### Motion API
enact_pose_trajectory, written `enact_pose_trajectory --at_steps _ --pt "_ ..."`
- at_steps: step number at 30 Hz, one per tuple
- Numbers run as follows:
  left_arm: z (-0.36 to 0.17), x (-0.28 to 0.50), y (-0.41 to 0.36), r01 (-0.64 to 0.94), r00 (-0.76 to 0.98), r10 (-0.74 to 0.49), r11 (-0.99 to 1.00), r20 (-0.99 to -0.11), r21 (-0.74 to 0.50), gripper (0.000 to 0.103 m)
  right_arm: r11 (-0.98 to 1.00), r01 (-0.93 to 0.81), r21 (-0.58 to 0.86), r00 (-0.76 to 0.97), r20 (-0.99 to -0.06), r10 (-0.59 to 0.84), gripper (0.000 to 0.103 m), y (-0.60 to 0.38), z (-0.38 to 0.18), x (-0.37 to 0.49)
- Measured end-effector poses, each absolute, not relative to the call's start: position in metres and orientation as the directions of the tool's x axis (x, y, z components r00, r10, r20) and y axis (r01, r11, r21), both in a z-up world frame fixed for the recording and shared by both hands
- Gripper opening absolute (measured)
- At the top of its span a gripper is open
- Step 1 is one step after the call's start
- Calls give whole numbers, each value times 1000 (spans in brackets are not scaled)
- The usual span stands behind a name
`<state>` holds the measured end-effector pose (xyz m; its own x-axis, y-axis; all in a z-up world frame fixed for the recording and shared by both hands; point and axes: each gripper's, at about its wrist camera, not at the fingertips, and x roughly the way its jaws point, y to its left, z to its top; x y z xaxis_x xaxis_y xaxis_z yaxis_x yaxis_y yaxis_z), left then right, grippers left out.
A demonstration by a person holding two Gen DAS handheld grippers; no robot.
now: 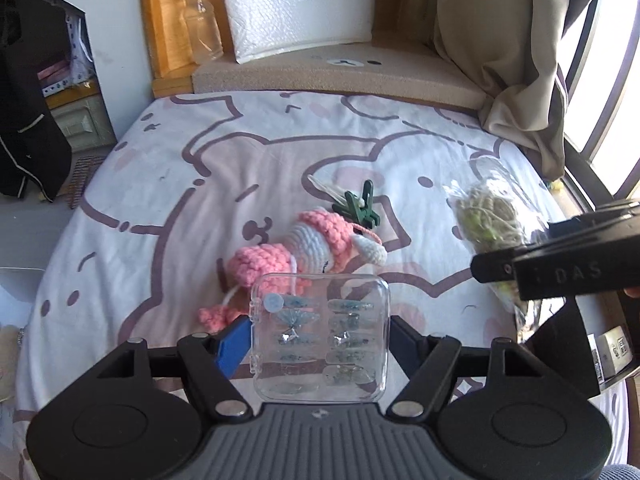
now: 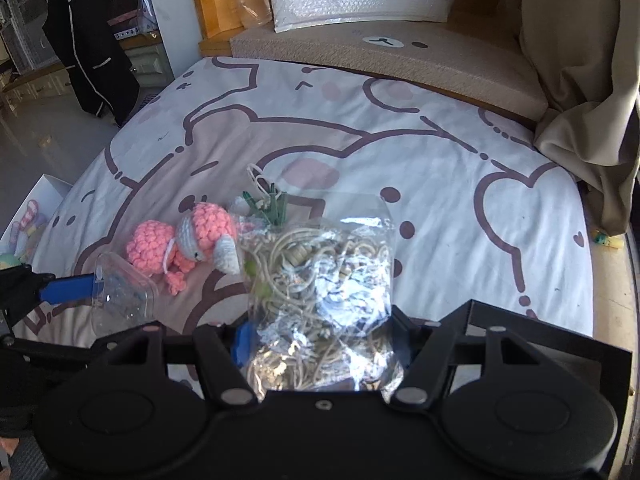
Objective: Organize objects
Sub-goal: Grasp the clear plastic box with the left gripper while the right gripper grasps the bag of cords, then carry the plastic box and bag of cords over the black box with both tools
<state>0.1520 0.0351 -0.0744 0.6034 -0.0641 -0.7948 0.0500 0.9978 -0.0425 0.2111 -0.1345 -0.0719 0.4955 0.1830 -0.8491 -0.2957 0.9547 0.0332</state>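
Note:
My left gripper is shut on a clear plastic case of decorated nail tips, held above the bedsheet. In the right wrist view that case shows at the left, on a blue finger. A crinkled clear bag of beige cord and beads sits between the pads of my right gripper, which is shut on it. The left wrist view shows the same bag hanging at the right. A pink and white crochet doll lies on the sheet beside a green clip.
The bed carries a white sheet with brown bear outlines. A brown cushion, a white bubble mailer and a glass jar stand at the head. A beige curtain hangs at the right; a black garment at the left.

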Motion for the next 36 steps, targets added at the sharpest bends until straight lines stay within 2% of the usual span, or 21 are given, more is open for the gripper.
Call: enact_pose_trajectory --at_steps 21,36 --pt "-25 103 36 13 658 -33 999 -753 -33 74 982 -176 69 613 -773 164 66 -151 -29 125" --pt "-14 78 29 -17 674 4 1000 -739 -10 74 995 -38 87 649 -755 91 66 -166 -31 82"
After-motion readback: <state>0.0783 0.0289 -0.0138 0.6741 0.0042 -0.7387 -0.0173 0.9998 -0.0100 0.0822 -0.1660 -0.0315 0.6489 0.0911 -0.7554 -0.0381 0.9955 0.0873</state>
